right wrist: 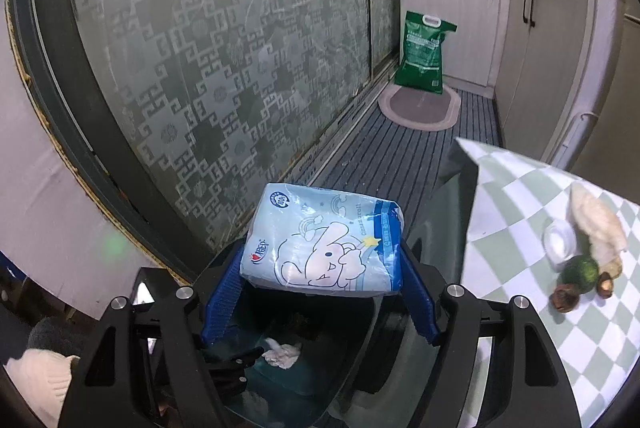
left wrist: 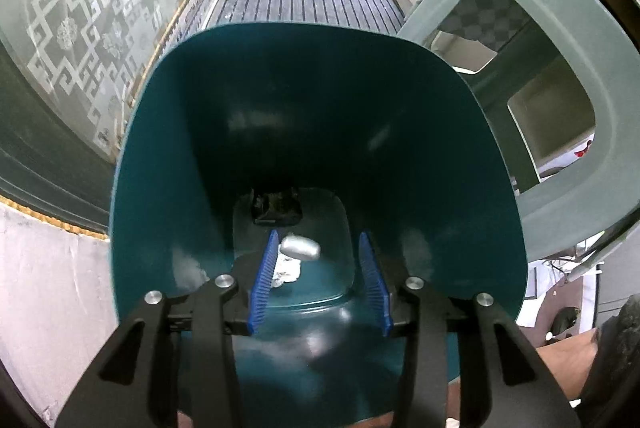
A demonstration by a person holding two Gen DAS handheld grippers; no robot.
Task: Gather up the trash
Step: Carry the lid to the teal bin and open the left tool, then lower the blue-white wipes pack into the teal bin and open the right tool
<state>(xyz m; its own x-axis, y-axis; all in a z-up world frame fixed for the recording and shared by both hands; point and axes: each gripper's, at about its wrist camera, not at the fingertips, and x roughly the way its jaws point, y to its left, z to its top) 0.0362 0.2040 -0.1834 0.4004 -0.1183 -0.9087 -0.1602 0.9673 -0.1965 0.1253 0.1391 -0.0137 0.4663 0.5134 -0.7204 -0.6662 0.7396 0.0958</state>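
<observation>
Left gripper (left wrist: 320, 274) points down into the teal bin (left wrist: 168, 155), jaws parted with nothing pressed between the blue pads (left wrist: 262, 284). A silver foil lump (left wrist: 300, 248) lies loose between them, above crumpled white paper (left wrist: 286, 272) on the bin's floor; dark trash (left wrist: 276, 205) sits further in. Right gripper (right wrist: 320, 268) is clamped on a pale blue tissue pack (right wrist: 324, 240), held over the bin's mouth (right wrist: 352, 348); a white paper wad (right wrist: 282, 352) lies inside below it. Right of the bin stands a checkered table (right wrist: 520, 211) with a plush toy (right wrist: 592, 248).
</observation>
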